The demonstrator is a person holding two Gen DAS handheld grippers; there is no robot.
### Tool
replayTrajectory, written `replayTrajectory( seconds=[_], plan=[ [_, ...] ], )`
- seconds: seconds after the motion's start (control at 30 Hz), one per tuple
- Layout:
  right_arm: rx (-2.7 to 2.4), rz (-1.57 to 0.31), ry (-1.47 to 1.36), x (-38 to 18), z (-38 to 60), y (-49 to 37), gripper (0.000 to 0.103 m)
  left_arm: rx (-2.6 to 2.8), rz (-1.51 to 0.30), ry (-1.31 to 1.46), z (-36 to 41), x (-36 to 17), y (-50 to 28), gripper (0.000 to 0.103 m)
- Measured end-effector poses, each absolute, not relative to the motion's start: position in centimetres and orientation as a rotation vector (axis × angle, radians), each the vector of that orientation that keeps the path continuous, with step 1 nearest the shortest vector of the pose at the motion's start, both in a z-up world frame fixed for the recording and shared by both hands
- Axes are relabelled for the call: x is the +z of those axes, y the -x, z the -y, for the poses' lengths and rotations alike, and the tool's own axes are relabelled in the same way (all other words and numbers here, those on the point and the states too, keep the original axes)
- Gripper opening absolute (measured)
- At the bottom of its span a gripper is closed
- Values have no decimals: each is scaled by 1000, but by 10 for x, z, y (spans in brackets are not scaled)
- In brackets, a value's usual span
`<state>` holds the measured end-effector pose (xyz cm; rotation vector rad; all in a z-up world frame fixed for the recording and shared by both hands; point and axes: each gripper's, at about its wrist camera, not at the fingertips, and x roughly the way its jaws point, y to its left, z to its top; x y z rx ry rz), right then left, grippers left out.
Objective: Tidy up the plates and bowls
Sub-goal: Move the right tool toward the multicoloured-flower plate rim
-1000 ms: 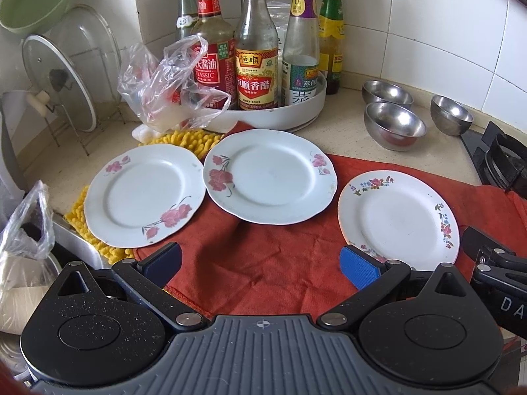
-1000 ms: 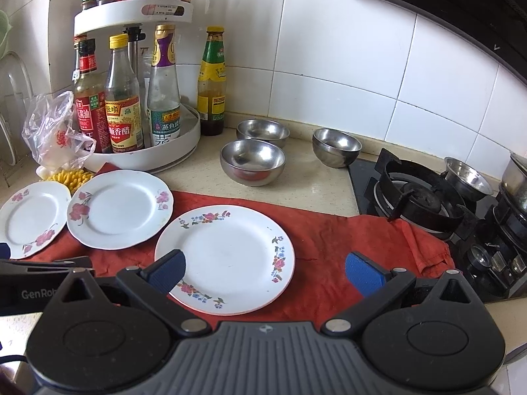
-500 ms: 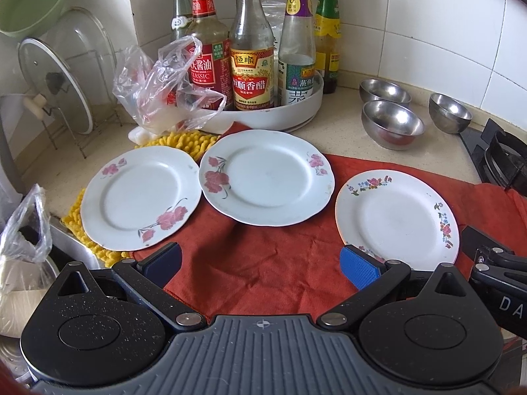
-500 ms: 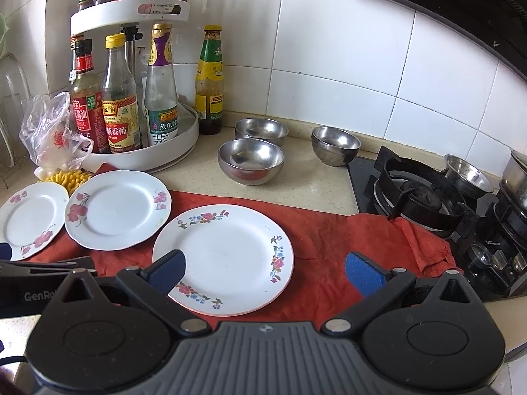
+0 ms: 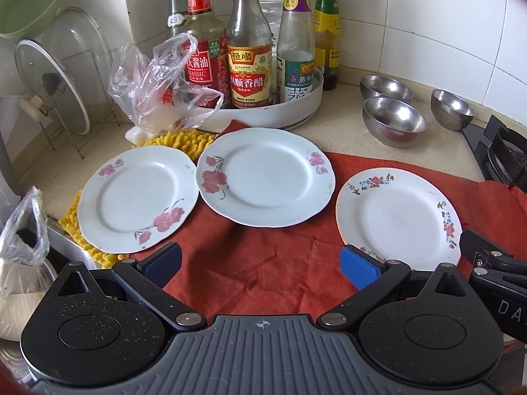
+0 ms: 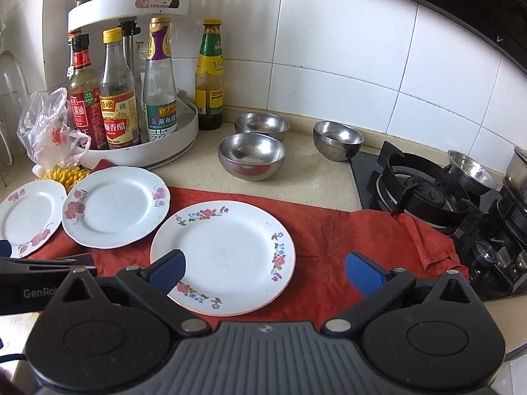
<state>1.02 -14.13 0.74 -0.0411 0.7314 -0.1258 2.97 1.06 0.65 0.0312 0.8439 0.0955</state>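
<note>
1. The left gripper (image 5: 260, 261) hangs with its blue pads spread wide over the red cloth (image 5: 263, 263), holding nothing; its right pad covers the near rim of the small-flowered plate (image 5: 397, 220).
2. The right gripper (image 6: 265, 270) is likewise spread wide and holds nothing; its left pad overlaps the near-left rim of the same plate (image 6: 227, 253), so whether they touch cannot be told.
3. Each gripper's body hides the counter nearest it, and each view shows only a cut-off piece of the other tool at its side edge.
4. Three plates lie in a row: the left rose plate (image 5: 138, 202) sits partly on a yellow mat (image 5: 178, 140), and the middle rose plate (image 5: 265, 176) just overlaps its rim. The small-flowered plate lies apart on the cloth.
5. Three steel bowls (image 6: 252, 154) stand on bare counter behind the cloth, two close together and one (image 6: 337, 140) apart, near the gas stove (image 6: 425, 194).
6. The bottle rack (image 6: 164, 148) and a plastic bag (image 5: 161, 85) crowd the back left; open cloth lies right of the small-flowered plate.
</note>
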Motion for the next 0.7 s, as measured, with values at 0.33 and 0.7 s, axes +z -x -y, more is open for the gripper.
replayTrajectory(
  seconds=[0.33, 0.7],
  plan=[
    [-36, -761, 43, -3, 146, -46, 103, 169, -865, -14, -9, 0, -52, 103],
    [35, -811, 43, -20, 164, -83, 103, 202, -912, 1, 5, -10, -77, 103]
  ],
)
